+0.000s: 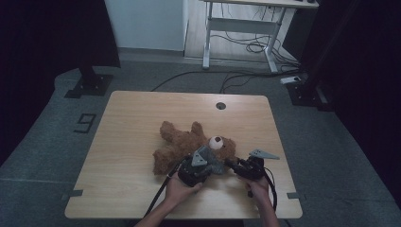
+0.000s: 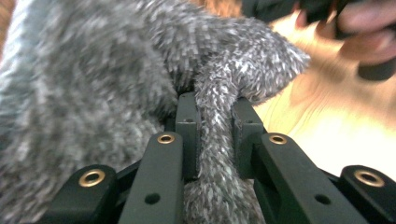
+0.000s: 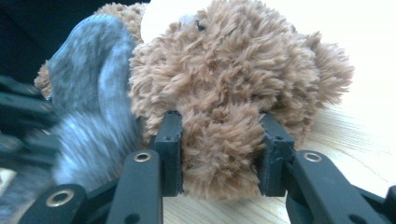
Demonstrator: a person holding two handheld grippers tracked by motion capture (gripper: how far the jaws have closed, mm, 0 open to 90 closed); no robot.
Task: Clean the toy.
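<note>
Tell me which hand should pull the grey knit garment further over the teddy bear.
Left, most likely. The left gripper is already clamped on a fold of the grey knit garment, so it can pull at once. The right gripper is shut on the teddy bear, steadying it on the table.

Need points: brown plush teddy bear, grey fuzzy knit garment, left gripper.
brown plush teddy bear (image 3: 243, 70), right gripper view, on its head fur.
grey fuzzy knit garment (image 2: 93, 70), left gripper view, on the main bulk.
left gripper (image 2: 215, 135), left gripper view, midway between fingertips, which pinch a grey fold.
</note>
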